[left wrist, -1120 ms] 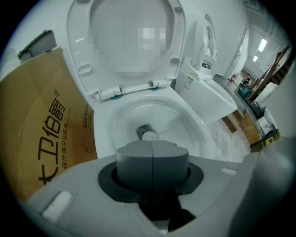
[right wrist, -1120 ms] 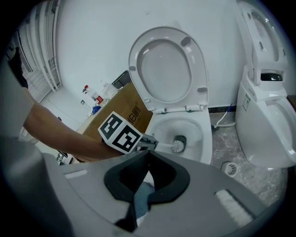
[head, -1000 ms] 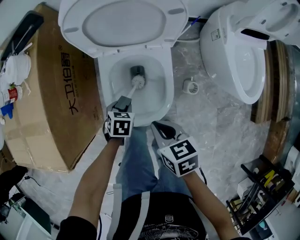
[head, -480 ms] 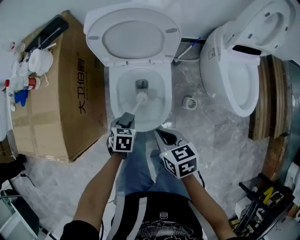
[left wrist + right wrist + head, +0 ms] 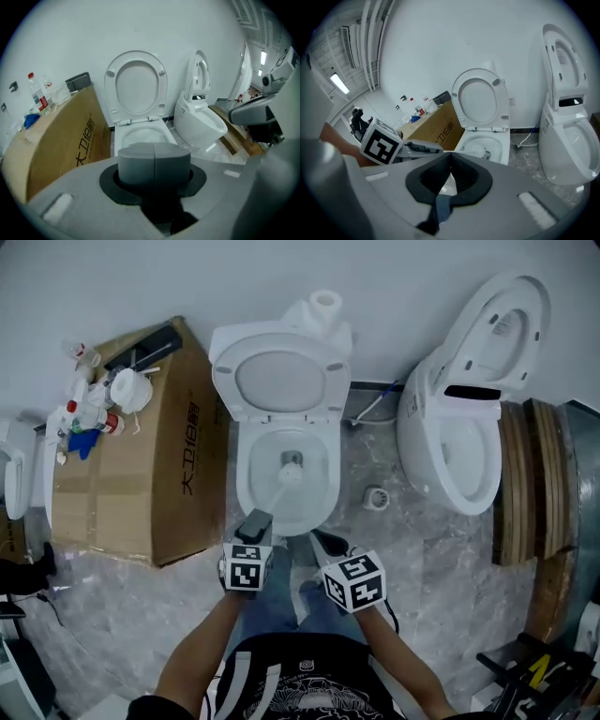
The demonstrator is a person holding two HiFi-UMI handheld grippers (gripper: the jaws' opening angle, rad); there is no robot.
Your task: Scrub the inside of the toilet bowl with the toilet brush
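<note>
The white toilet (image 5: 253, 498) stands open, its seat and lid (image 5: 281, 376) raised against the wall. A white toilet brush head (image 5: 290, 474) sits inside the bowl just below the drain. Its handle slants down to my left gripper (image 5: 257, 521), which is shut on the grey handle end (image 5: 153, 161). In the left gripper view the bowl (image 5: 123, 136) lies just beyond the jaws. My right gripper (image 5: 327, 542) hovers at the bowl's front rim, shut with nothing held. From the right gripper view (image 5: 449, 171) I see the brush head (image 5: 480, 151) in the bowl.
A large cardboard box (image 5: 159, 474) stands left of the toilet, with bottles and rags (image 5: 89, 413) on top. A second toilet (image 5: 459, 442) stands to the right, with wooden boards (image 5: 530, 484) beyond it. A small white fitting (image 5: 375, 498) lies on the marble floor between the toilets.
The head view has drawn back and up, so the toilet and both grippers look smaller and sit lower. The brush head stays in the bowl, now slightly nearer the drain.
</note>
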